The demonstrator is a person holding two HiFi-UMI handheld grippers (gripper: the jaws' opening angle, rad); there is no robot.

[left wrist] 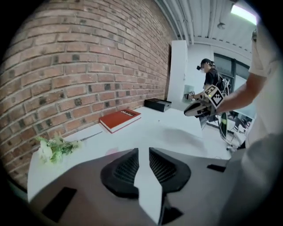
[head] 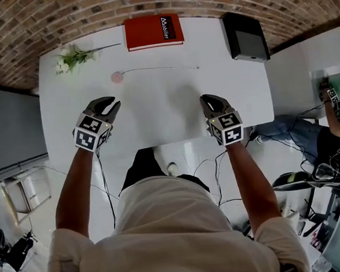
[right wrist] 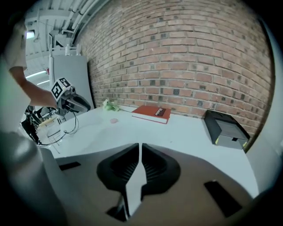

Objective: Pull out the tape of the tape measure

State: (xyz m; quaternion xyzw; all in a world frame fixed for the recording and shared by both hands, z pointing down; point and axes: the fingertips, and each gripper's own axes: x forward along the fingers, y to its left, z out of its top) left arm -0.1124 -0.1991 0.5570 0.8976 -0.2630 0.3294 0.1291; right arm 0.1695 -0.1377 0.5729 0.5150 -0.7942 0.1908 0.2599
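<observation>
Closing on nothing, left hand-held gripper (head: 111,103) with jaws apart, right hand-held gripper (head: 209,99) nearly together, both hovered short of the red book (head: 153,31).

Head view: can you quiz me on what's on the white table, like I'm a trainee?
1. True or false: the pink tape measure has its tape pulled out along the table.
2. What colour is the book?
3. Which lies farthest right in the head view? A flowers, B book, C black box.
Key: 1 true; 2 red; 3 C.
</observation>
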